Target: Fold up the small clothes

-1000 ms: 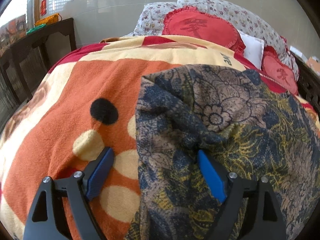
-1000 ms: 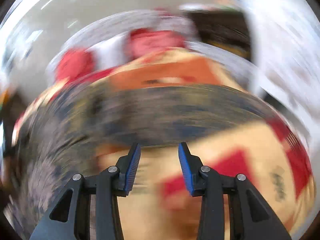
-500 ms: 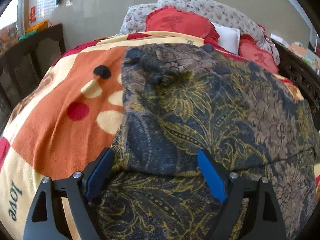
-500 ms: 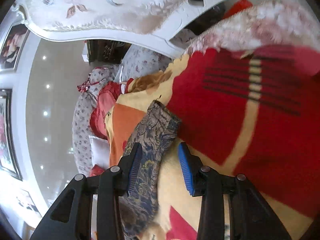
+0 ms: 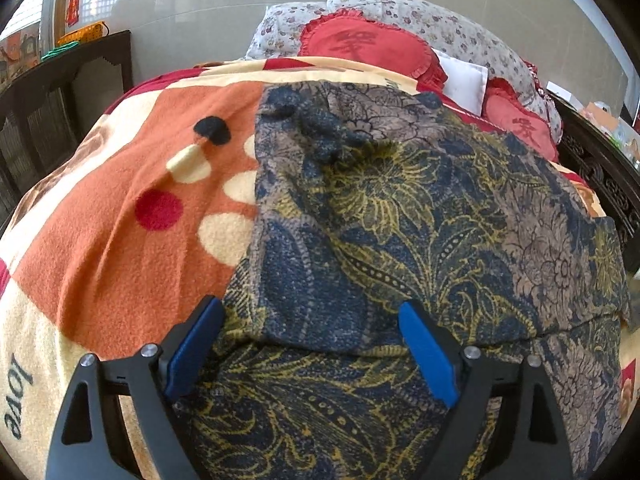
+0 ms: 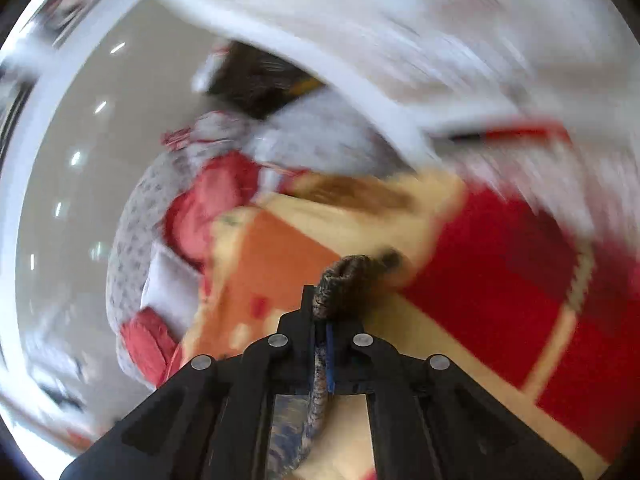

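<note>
- My right gripper point(image 6: 322, 328) has just been closing, and its jaws are now clamped on a bunched edge of the dark patterned garment point(image 5: 400, 220); a fold of cloth sticks out past the tips and more trails down between the fingers.
- My left gripper point(image 5: 312, 352) stands wide apart, low over the near part of the garment, its blue pads point(image 5: 196, 344) either side of a folded hem and pressing on nothing.
- The garment lies spread on the orange, cream and red blanket point(image 5: 120, 240), already doubled over near me, with a rumpled knot of cloth at its far left corner.
- To do this step well, I judge I should carry the pinched edge across in a smooth arc, keep it taut, and let the left pin the near layer so it does not drag.
- The right view is badly smeared, so I cannot tell exactly which corner I hold.
- Room: open blanket to the left; red cushions point(image 5: 368, 46) and floral pillows point(image 5: 460, 28) at the far end; dark wooden frame point(image 5: 600, 160) along the right, near the garment's edge, so I would fold leftward or toward me.
</note>
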